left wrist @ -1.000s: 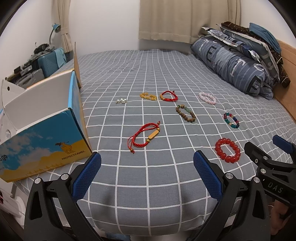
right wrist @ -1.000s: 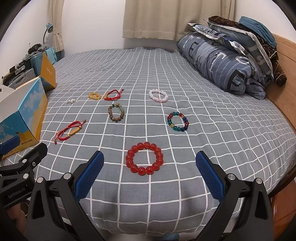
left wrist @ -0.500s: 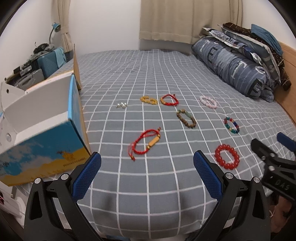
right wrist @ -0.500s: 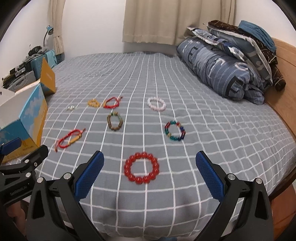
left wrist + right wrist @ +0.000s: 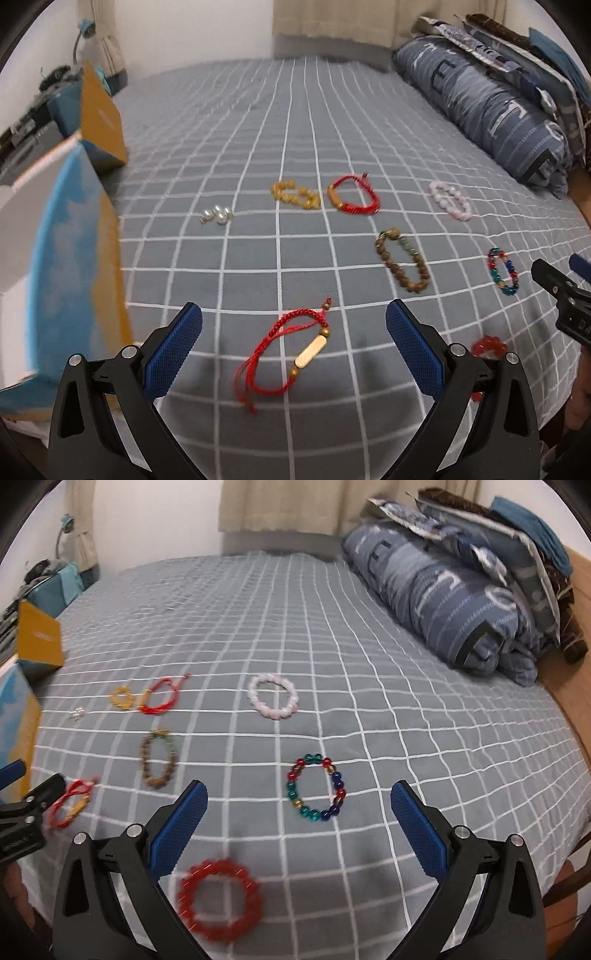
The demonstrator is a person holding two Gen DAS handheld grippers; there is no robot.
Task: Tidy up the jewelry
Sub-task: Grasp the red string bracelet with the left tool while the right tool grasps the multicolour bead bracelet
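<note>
Several bracelets lie on the grey checked bed. My left gripper [image 5: 293, 325] is open and empty, straddling a red cord bracelet with a gold bar [image 5: 290, 352]. My right gripper [image 5: 298, 801] is open and empty, around a multicoloured bead bracelet [image 5: 317, 788]; a red bead bracelet [image 5: 219, 899] lies just below it. Farther off lie a brown bead bracelet [image 5: 403, 260], a red cord bracelet [image 5: 352, 195], a yellow bead bracelet [image 5: 295, 194], a pink bead bracelet [image 5: 272, 696] and small pearls [image 5: 218, 215].
An open blue and yellow box [image 5: 70, 258] stands at the left edge of the bed, with its orange lid [image 5: 101, 122] behind it. Rolled blue bedding [image 5: 443, 602] and pillows lie along the right. A wooden bed frame [image 5: 576, 686] borders the right side.
Both grippers have moved forward and lower over the bed. The red cord bracelet now sits between the left fingers and the multicoloured bracelet between the right fingers. Both stay open.
</note>
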